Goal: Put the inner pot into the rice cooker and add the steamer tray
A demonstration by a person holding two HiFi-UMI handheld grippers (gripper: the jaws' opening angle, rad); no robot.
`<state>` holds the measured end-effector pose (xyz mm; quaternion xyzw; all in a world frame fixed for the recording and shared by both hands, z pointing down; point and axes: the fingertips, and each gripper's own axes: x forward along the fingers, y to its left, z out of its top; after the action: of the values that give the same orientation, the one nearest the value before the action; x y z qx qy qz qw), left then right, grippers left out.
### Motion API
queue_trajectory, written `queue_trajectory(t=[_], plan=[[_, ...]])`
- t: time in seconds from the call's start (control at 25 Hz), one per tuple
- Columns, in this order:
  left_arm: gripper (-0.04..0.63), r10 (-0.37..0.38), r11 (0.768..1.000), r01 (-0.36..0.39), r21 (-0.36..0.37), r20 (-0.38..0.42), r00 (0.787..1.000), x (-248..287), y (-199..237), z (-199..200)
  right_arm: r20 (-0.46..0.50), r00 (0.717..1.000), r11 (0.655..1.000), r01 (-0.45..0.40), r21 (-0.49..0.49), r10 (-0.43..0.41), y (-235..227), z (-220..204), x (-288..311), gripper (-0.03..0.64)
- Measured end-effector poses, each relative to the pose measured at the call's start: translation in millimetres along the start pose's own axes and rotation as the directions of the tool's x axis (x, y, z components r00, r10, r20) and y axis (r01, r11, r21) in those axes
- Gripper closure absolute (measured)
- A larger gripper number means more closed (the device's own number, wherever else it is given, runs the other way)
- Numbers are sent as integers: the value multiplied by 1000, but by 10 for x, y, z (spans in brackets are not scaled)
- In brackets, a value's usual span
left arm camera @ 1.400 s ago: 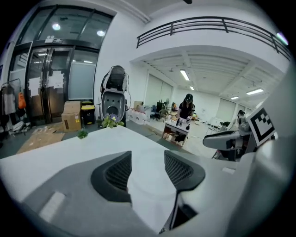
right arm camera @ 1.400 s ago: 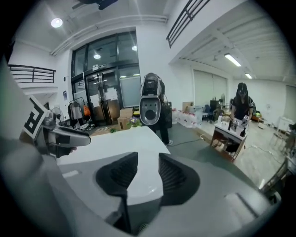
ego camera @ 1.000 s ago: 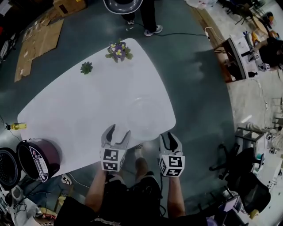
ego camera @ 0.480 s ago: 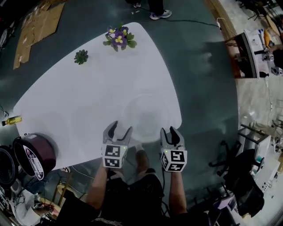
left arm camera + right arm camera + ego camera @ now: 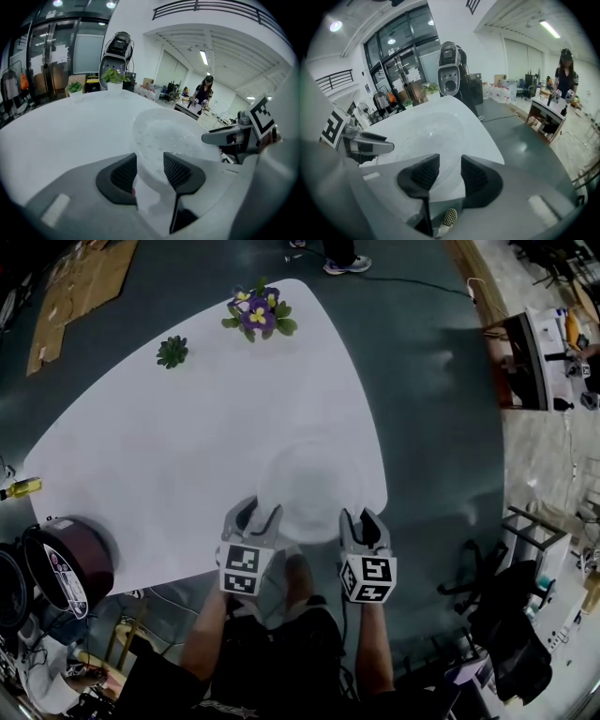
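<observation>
Tray point(image 5: 309, 474) on the table point(image 5: 169, 456) near its front edge, between the two claws and well away from the cooker point(image 5: 70, 568).

Left claw point(image 5: 253, 512) sits at the tray's left rim; in the left gripper view point(image 5: 150, 168) its jaws have just been closing and the pads meet the rim point(image 5: 150, 154) on both sides. Right claw point(image 5: 363, 518) is at the tray's right rim by the table edge; its jaws point(image 5: 445, 171) have just been closing slightly and stand narrowly apart, with no rim discernible between them.
</observation>
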<state>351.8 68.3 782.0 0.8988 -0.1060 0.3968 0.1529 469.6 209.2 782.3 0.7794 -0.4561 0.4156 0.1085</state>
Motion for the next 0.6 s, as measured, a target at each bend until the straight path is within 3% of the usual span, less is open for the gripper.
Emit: queue_trajectory(t=[0.12,0.6], plan=[[408,22,999,-23,26,12,1000,5,-3,28,9,1000,1000,8,-10,-8,1,36,-7,477],[426,100,995,-103,17,145,984,-449,44,543,119,992,996,-19,-89,29,183,615,-332,480]])
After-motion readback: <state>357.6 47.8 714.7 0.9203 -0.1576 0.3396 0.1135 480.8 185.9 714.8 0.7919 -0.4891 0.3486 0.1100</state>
